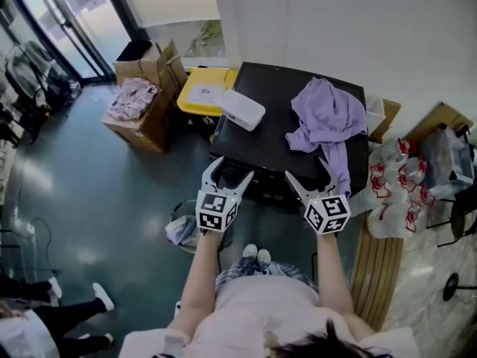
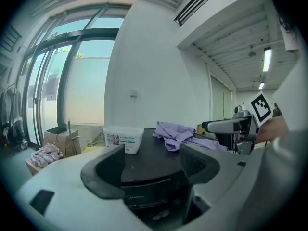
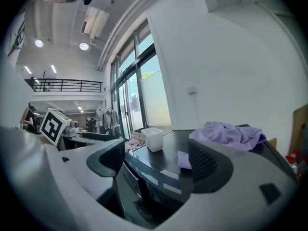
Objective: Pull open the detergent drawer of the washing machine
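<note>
The detergent drawer (image 2: 139, 189), seemingly on the washing machine's (image 1: 276, 118) front, is sitting shut while the left gripper (image 1: 235, 168) and right gripper (image 1: 305, 168) are hovering close, jaws spread and empty, likely needing to grip its edge next.

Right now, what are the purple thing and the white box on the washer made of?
Purple thing: soft cloth, matte; it crumples and hangs in folds. White box: probably plastic, smooth, with rounded corners and a printed label.

Glossy black washing machine (image 1: 272, 136), lilac garment (image 1: 328, 116), white tub (image 1: 240, 110), yellow bin (image 1: 203, 95), brown cardboard boxes (image 1: 153, 114), pink patterned cloth (image 1: 132, 98), dark teal floor (image 1: 112, 192), white wall (image 1: 358, 28), black-and-white square markers on pale grey left gripper (image 1: 229, 171) and right gripper (image 1: 307, 171).
</note>
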A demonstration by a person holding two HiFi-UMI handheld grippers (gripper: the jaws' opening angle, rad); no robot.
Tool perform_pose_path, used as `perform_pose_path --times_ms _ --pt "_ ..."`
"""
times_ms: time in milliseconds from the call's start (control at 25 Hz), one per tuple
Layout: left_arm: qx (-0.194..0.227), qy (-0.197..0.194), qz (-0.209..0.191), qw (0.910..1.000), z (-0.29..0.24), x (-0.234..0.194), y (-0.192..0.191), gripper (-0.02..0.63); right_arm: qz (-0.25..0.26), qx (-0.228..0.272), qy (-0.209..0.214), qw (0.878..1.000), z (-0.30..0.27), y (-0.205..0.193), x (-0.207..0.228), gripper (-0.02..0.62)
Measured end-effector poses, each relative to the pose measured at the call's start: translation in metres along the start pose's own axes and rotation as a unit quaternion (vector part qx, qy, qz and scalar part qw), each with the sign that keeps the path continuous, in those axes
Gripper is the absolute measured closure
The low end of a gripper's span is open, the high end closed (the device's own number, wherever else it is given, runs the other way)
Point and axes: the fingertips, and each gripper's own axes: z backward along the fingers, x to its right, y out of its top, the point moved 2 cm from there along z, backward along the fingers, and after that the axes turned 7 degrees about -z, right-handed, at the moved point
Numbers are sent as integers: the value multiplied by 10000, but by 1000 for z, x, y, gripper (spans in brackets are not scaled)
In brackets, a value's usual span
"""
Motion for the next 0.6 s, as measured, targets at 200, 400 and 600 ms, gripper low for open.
perform_pose_path --times_ms 200,400,600 --pt "-385 -166 -164 9990 -10 -20 -12 261 294 -491 436 9974 -33 -7 -21 186" --pt "-1087 -626 -639 9900 -22 -34 -30 261 728 -1105 1023 9859 -68 -17 -45 187" --pt "-1693 -1229 -993 9728 -32 -38 -53 262 1121 -1906 1707 9602 -94 -44 -73 187"
